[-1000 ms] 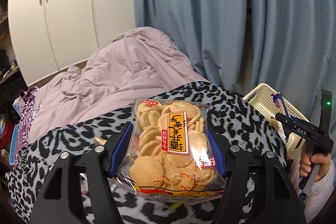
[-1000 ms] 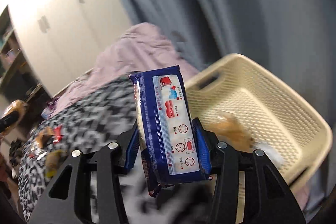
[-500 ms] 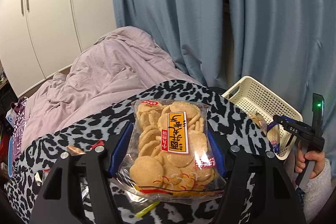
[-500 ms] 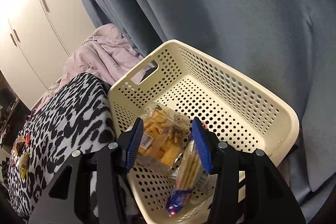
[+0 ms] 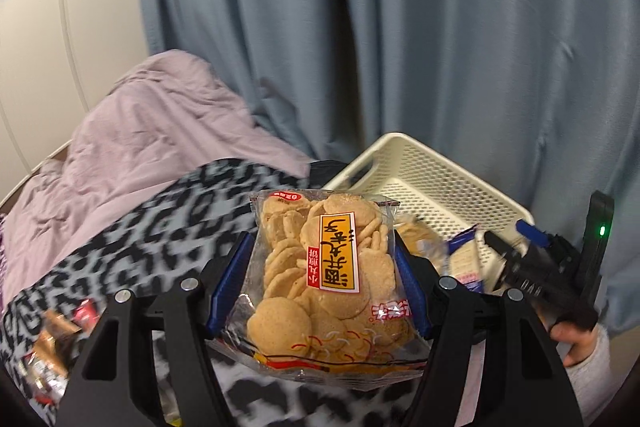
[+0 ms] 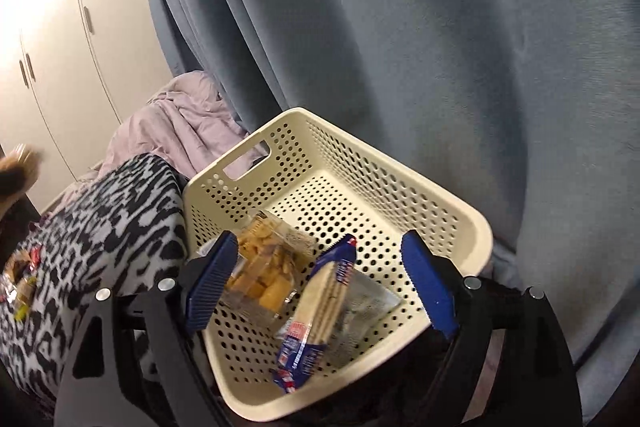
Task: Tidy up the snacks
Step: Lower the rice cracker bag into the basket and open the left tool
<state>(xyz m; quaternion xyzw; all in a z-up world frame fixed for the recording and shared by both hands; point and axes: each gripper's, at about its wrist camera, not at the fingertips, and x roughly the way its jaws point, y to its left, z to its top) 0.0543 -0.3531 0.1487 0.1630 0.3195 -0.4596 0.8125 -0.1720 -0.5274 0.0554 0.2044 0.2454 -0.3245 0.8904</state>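
Two packs are lying in the basket (image 6: pixel 460 223) — crackers (image 6: pixel 264 267) & a blue wafer pack (image 6: pixel 320 303) — as right tongs (image 6: pixel 320 287), jaws just opening, are hanging empty above. Left tongs (image 5: pixel 318 283) are gripping a rice-cracker bag (image 5: pixel 324 287) nr the basket; more snacks (image 5: pixel 48 351) are waiting on the blanket (image 5: pixel 132 239).

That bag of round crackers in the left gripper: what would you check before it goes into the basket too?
1. Left gripper shut on the cracker bag: ok.
2. Right gripper, jaws just opened, nothing between the pads: ok.
3. Blue packet lying inside the basket: ok.
4. Free floor space in the basket beyond the two packs: ok.
5. Right gripper out of the drop path: not ok, it hangs over the basket.
6. Bag above the basket: not ok.
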